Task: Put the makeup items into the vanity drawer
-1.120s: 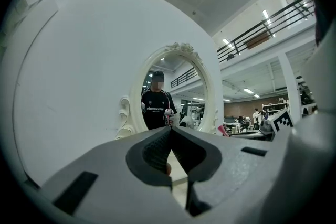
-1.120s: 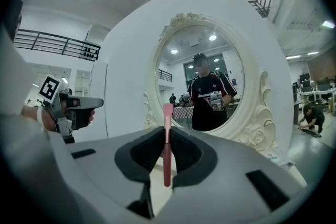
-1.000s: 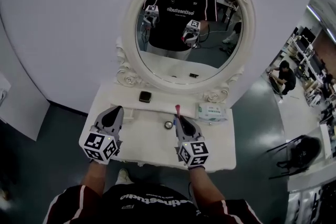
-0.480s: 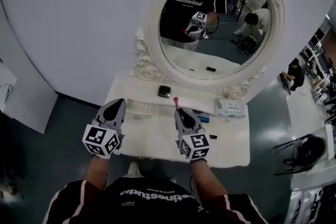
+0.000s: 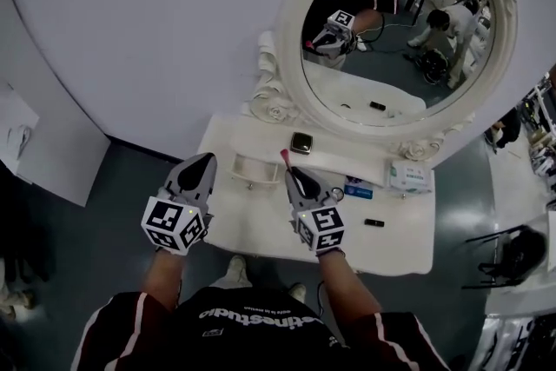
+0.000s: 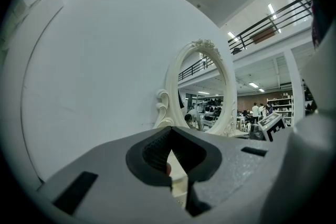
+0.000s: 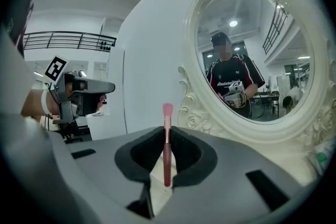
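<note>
The left gripper (image 6: pixel 169 136) has its jaws together with nothing between them, near the left edge of the table (image 5: pixel 261 217). The right gripper (image 5: pixel 295 176) is clamped on the handle of a thin pink brush (image 7: pixel 167 155), which sticks out past the jaw tips. On so slim a grip the brush may pivot or slip. It could also snag the rim of the small drawer (image 5: pixel 253 173) just ahead, which looks open.

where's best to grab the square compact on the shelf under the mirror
Probably across two opposite side edges of the compact, coming down from above: it lies flat on the shelf, with the mirror frame close behind it.
</note>
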